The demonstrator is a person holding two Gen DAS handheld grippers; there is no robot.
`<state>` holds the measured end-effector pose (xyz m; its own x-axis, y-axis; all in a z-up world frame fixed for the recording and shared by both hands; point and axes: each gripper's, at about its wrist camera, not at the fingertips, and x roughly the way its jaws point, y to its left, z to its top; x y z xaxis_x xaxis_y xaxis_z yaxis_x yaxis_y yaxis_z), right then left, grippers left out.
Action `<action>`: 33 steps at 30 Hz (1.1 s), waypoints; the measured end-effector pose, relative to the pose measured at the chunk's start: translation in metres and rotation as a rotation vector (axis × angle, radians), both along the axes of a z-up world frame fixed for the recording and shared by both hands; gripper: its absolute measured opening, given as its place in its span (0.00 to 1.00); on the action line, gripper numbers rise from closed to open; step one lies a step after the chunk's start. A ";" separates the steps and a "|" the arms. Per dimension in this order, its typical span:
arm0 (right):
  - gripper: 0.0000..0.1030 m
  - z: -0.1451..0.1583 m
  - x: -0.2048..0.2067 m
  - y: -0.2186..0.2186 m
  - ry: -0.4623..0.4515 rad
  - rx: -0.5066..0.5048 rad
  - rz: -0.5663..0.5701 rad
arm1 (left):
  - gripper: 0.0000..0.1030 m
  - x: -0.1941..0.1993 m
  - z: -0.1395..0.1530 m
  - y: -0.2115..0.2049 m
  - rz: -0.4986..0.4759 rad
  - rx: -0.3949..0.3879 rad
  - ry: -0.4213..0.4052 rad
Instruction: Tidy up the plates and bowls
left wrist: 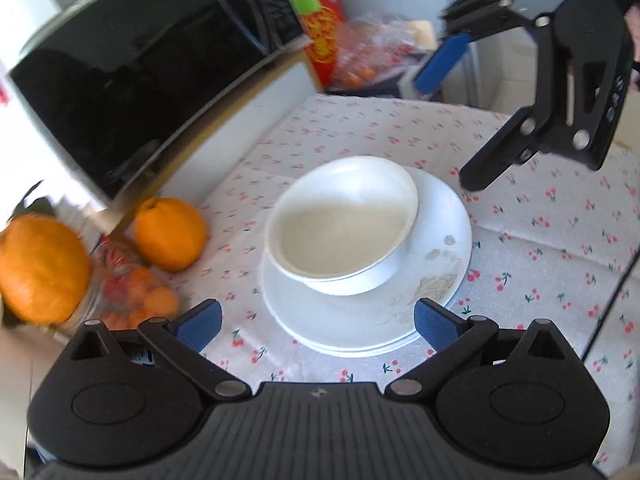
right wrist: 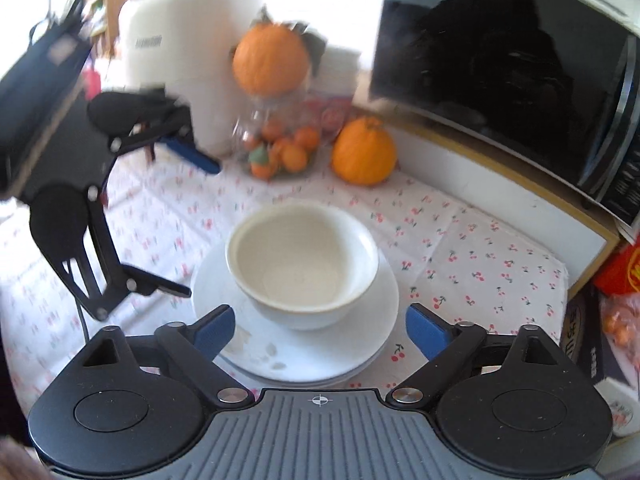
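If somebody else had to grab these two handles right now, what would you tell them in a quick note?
Left gripper: jaws open, holding nothing, poised at the near edge of the plates.
Right gripper: jaws open, holding nothing, on the opposite side of the stack.
Things: white bowl sits upright in the plates on the cherry-print cloth, beside the oranges and microwave. At least two plates show at the rim; a second bowl may be nested inside, hard to tell.
Done: bowl stacked on plates.
Left: no other loose dishes are in view; probably just check the stack sits centred.
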<state>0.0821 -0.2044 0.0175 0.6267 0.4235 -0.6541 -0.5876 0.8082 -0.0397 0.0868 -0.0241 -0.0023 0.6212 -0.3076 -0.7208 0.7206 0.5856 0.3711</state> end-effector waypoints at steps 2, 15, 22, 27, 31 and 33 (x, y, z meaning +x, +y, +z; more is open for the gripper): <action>0.94 0.009 -0.006 -0.002 -0.012 0.012 -0.043 | 1.00 -0.008 0.006 0.002 0.042 -0.018 -0.013; 0.97 0.027 -0.056 -0.005 0.129 0.027 -0.396 | 1.00 -0.053 0.023 0.008 0.488 -0.109 0.111; 1.00 0.018 -0.088 0.003 0.121 0.080 -0.501 | 1.00 -0.072 0.024 0.014 0.683 -0.256 0.143; 1.00 0.005 -0.098 0.005 0.119 0.116 -0.578 | 1.00 -0.080 0.021 0.017 0.789 -0.272 0.091; 1.00 -0.007 -0.099 0.001 0.143 0.156 -0.634 | 1.00 -0.080 0.017 0.020 0.846 -0.278 0.082; 1.00 -0.011 -0.099 0.001 0.141 0.152 -0.648 | 1.00 -0.081 0.013 0.020 0.861 -0.285 0.084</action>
<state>-0.0166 -0.2038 0.0068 0.6980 0.0848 -0.7111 0.0260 0.9893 0.1435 0.0063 -0.0045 0.0105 0.6674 0.0654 -0.7419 0.0094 0.9953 0.0962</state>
